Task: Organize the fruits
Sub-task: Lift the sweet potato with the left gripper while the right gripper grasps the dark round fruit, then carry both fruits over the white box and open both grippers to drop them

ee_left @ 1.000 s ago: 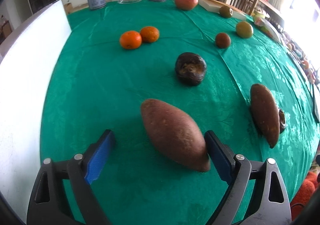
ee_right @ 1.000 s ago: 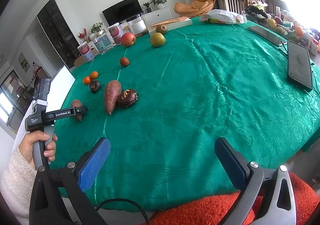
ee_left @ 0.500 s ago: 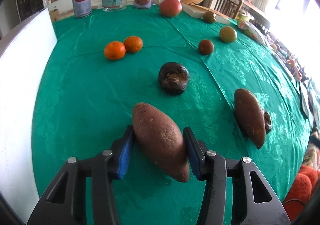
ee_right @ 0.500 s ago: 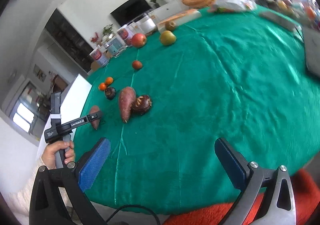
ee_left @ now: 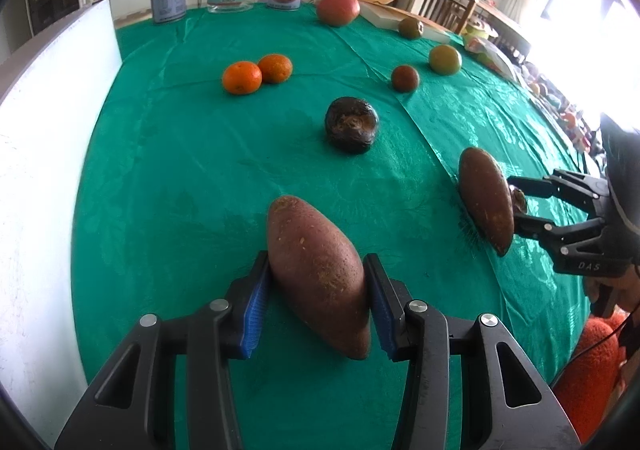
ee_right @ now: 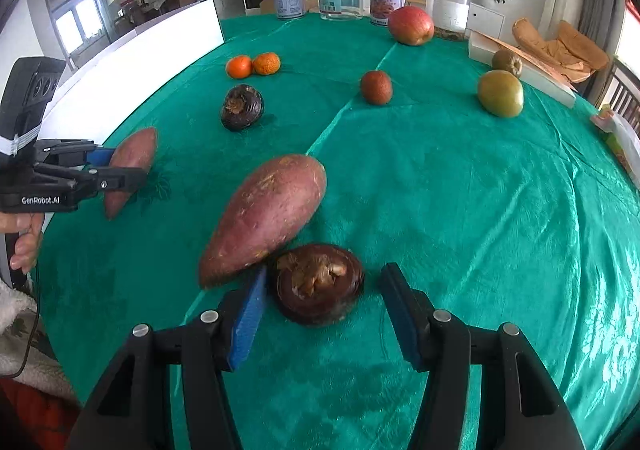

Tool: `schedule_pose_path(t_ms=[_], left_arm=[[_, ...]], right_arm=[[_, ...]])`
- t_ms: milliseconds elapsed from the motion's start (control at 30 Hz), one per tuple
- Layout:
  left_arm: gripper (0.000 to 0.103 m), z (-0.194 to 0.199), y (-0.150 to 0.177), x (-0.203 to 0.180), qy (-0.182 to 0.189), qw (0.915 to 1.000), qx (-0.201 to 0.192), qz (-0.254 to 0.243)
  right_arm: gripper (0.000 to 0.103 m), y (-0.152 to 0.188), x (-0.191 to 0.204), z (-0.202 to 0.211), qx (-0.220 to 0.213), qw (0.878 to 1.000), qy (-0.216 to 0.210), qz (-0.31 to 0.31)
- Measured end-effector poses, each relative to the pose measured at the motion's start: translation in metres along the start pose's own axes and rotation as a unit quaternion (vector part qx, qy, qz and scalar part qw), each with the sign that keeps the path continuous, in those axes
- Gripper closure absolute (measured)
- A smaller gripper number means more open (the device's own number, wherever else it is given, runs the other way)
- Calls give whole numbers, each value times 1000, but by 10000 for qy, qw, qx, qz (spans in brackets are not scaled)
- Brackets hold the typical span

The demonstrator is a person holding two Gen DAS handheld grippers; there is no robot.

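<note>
**Both claws at work on the green cloth**

Here the left gripper (ee_left: 318, 304) is closing, its blue pads pressed on the flanks of a sweet potato (ee_left: 318, 274); the tuber's long axis runs from 11 o'clock, far tip, to 5 o'clock, near tip, in the left wrist view. Its skin is reddish-brown, rough and flecked. The right gripper (ee_right: 324, 312) is closing around a dark mangosteen (ee_right: 318, 284) that lies calyx-up; its left pad is at the fruit's side, the right pad still apart. Touching the mangosteen at 10 o'clock lies a second sweet potato (ee_right: 266, 216), pointing from 7 to 1 o'clock. The tablecloth (ee_right: 460, 210) is bare to the right, at 3 o'clock. A white board (ee_left: 44, 154) borders the table at 9 o'clock in the left view.
</note>
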State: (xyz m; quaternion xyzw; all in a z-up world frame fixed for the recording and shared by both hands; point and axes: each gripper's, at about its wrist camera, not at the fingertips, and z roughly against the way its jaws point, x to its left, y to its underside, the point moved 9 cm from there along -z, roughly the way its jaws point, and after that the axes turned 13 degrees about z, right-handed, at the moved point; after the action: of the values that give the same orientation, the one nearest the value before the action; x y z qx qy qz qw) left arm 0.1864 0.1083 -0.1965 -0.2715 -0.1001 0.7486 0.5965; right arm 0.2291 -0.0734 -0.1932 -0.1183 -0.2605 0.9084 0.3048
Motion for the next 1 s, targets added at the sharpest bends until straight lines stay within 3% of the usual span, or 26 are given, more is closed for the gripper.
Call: schedule_pose_path(t_ms=[67, 233, 400, 567, 700, 800, 900, 1000], left_arm=[[56, 0, -1, 0, 38, 10000, -40, 42], [57, 17, -4, 1, 473, 9977, -215, 435], [57, 73, -8, -11, 1142, 9895, -514, 725], [57, 153, -9, -9, 1604, 9785, -880, 948], [57, 219, -16, 24, 1806, 9673, -1201, 1316], [57, 250, -21, 67, 1499, 9656, -1455, 1551], [57, 260, -19, 123, 753, 9667, -1683, 1773], [57, 253, -10, 181, 169, 9614, -1700, 2157]], right_arm=[[57, -1, -5, 1, 5, 9999, 51, -118], [57, 17, -13, 28, -121, 9957, 14, -920], [57, 16, -6, 78, -661, 9822, -366, -1718], [57, -31, 56, 104, -1058, 9770, -1099, -1492], [57, -87, 132, 103, -1287, 9653, -1911, -1226], [57, -131, 194, 92, -1373, 9553, -2452, -922], [57, -168, 255, 72, -1277, 9542, -2665, -457], [57, -190, 309, 45, -1012, 9551, -2782, -57]])
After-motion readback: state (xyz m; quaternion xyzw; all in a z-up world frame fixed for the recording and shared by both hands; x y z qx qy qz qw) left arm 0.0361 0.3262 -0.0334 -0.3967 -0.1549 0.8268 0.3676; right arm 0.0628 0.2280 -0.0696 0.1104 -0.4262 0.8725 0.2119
